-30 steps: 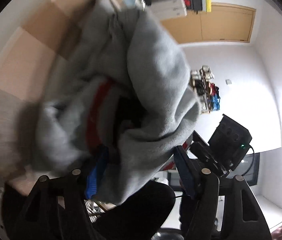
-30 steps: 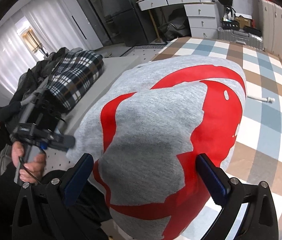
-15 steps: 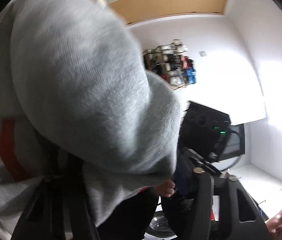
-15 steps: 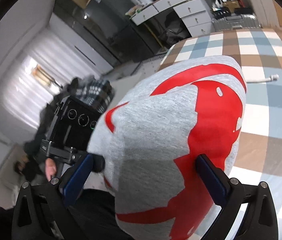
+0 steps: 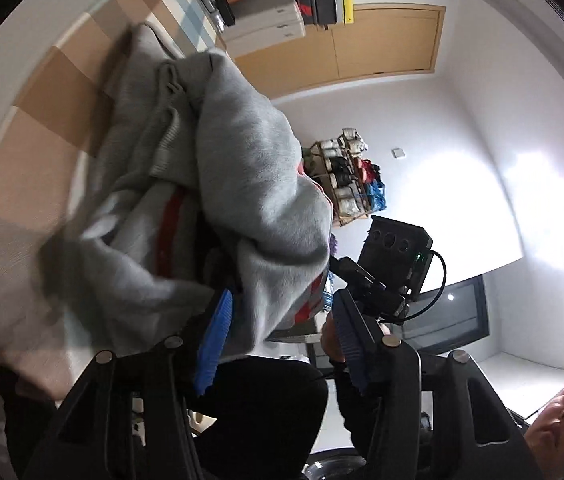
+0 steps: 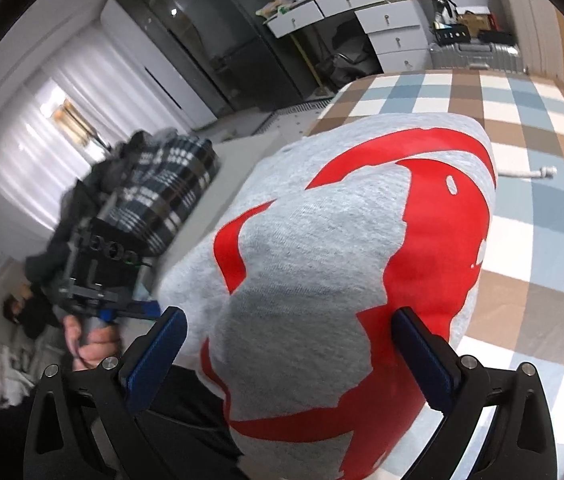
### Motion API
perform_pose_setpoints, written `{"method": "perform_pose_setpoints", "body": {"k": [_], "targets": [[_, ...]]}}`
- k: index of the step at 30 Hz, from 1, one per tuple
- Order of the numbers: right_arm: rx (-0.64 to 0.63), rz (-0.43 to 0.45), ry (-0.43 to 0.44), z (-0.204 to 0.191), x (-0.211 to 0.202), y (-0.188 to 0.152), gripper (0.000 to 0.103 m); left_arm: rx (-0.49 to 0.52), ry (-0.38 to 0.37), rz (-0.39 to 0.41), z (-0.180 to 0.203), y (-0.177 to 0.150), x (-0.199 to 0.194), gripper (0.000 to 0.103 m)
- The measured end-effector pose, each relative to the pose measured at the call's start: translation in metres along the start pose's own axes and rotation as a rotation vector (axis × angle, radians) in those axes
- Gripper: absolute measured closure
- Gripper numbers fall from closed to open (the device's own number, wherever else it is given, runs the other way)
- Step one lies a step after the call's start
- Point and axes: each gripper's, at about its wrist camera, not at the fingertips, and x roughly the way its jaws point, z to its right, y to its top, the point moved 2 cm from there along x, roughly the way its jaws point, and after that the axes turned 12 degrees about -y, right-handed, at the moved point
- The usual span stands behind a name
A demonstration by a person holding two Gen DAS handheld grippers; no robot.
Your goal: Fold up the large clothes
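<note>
Now, sweatshirt: grey with a large red print, lying in a folded mound on the checked bed cover; its near edge hangs over the side of the bed toward the person.
Left gripper: its jaws have just been closing; a fold of the grey cloth hangs between the blue-padded fingers. It lies against the left pad, the right pad stands clear of it, so nothing is pinched.
Sweatshirt from the left wrist: bunched and draped, with a ribbed hem or cuff near the top and a red stripe in the folds; part is blurred.
Right gripper: fingers spread wide apart, one on each side of the mound's near edge; whether the pads touch the cloth I cannot tell, and they do not squeeze it.
Left hand: seen from the right wrist, gripping its tool's handle just beside the sweatshirt's left edge, blurred.
Plaid garment: on a dark heap beyond the left hand, well apart from the sweatshirt.
White cord: lying on the bed cover just beside the sweatshirt's far right edge.
</note>
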Motion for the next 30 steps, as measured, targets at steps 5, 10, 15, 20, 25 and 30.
{"method": "perform_pose_setpoints", "body": {"k": [5, 10, 15, 20, 25, 30], "targets": [[0.035, -0.031, 0.008, 0.005, 0.002, 0.003, 0.0, 0.091, 0.001, -0.024, 0.021, -0.012, -0.004, 0.042], [-0.005, -0.11, -0.018, 0.003, -0.007, 0.023, 0.0, 0.297, 0.161, -0.09, 0.045, -0.049, 0.02, 0.042], [-0.23, -0.024, -0.198, -0.025, -0.03, 0.059, 0.0, 0.341, 0.261, -0.097, 0.031, -0.052, 0.036, 0.042], [-0.59, -0.054, -0.461, -0.066, 0.008, 0.093, 0.0, 0.29, 0.347, -0.043, 0.018, -0.037, 0.038, 0.042], [-0.888, -0.271, -0.585, -0.084, 0.101, 0.089, 0.007, 0.202, 0.457, 0.006, -0.001, -0.027, 0.033, 0.042], [-0.808, -0.409, -0.508, -0.068, 0.148, 0.108, 0.009, 0.118, 0.54, 0.019, -0.015, -0.02, 0.019, 0.042]]}}
